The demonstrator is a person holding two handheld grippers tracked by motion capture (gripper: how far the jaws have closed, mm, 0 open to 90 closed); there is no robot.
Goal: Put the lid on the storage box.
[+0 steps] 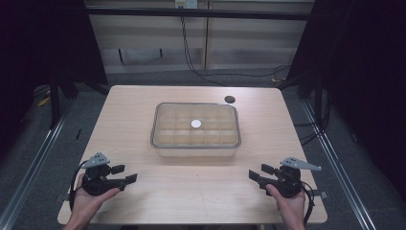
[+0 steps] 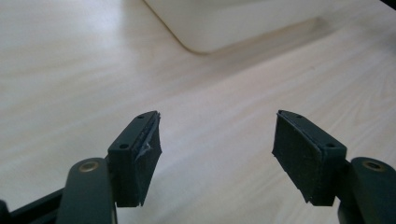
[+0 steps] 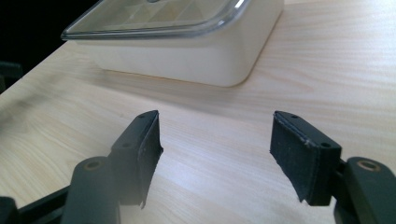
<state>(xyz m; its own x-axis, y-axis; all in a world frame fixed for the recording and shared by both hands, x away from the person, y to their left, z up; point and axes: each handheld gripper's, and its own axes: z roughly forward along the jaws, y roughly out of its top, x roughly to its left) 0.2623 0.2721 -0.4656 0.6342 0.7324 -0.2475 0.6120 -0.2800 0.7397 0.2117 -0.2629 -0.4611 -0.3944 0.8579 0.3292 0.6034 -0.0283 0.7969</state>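
High view overhead; gripper views low, close, sharing box (image 3: 187,56).

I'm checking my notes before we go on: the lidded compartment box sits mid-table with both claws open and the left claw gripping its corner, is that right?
Not quite: the left claw grips nothing. The left gripper view shows it open over bare table, short of the lidded compartment box. The right claw is open too.

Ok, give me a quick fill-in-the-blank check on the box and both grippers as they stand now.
1. The compartment box has its clear lid ____.
2. The left gripper has its jaws ____, with nothing between them.
3. The right gripper points towards the ____.
4. The small dark disc lies ____ the box, on the table.

Missing words: on; open; box; outside
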